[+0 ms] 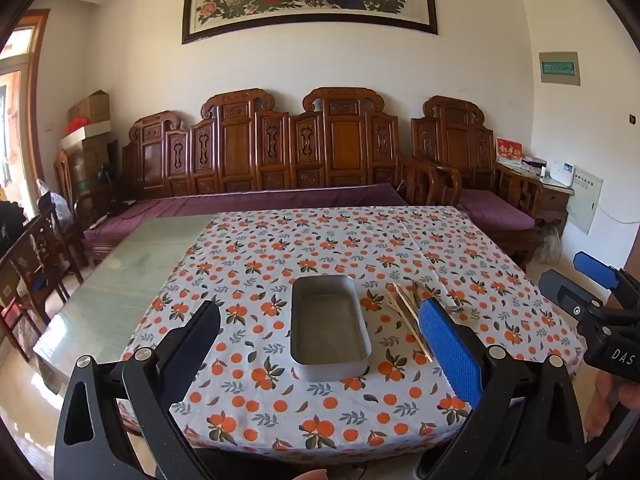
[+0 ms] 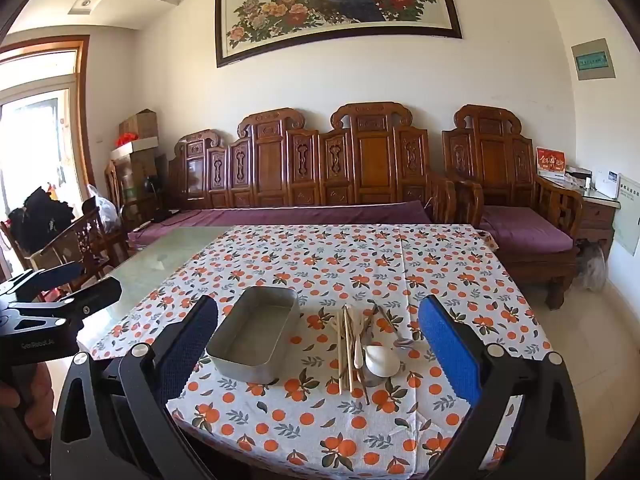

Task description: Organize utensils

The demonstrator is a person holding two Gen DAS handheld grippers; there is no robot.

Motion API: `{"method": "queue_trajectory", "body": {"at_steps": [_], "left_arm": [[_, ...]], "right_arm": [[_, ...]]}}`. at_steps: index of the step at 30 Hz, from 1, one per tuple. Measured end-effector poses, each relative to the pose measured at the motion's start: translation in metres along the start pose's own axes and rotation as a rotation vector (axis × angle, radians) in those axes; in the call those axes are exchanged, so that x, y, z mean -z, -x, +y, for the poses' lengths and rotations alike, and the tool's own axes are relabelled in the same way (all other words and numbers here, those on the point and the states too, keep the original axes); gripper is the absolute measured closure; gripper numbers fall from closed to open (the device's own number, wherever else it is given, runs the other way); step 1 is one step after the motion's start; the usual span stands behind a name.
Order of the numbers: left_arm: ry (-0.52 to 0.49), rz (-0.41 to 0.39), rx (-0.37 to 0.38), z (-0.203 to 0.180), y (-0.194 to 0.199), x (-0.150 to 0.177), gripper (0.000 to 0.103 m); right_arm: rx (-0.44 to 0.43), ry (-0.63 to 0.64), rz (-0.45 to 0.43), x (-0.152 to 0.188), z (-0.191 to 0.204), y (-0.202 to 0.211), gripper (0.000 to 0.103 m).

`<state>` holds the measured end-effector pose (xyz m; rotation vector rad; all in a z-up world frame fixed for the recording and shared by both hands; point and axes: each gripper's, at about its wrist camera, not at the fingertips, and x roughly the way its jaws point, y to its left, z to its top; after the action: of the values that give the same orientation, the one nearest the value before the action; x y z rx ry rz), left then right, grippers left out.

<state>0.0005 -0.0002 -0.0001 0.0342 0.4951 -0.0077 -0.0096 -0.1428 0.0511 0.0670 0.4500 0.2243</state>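
A: Utensils lying in a loose pile on the counter, centre of the right wrist frame, just right of the metal tray.
B: In the pile?
A: Pale chopsticks side by side, a white spoon at lower right, a metal spoon angled behind.
B: Nearest the lens?
A: Right tongs, spread wide, nothing between, raised above the cloth. Left tongs likewise wide apart and bare, framing the tray in the left wrist frame.
B: Tray itself?
A: Rectangular, hollow, nothing inside; apart from the pile.
B: Seen from the left side?
A: Only chopstick ends showing, partly hidden behind a blue pad, centre right.
B: Farther back?
A: Orange-print tablecloth, bare glass at its left, then a carved wooden sofa across mid frame, a framed peacock painting at top.
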Motion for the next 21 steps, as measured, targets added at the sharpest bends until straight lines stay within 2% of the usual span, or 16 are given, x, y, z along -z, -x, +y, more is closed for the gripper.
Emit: {"method": "queue_trajectory", "body": {"at_steps": [21], "left_arm": [[0.0, -0.012, -0.003, 0.0019, 0.0005, -0.0002, 0.007]], "right_arm": [[-0.004, 0.0, -0.004, 0.0005, -0.0007, 0.0023, 0.003]]}}
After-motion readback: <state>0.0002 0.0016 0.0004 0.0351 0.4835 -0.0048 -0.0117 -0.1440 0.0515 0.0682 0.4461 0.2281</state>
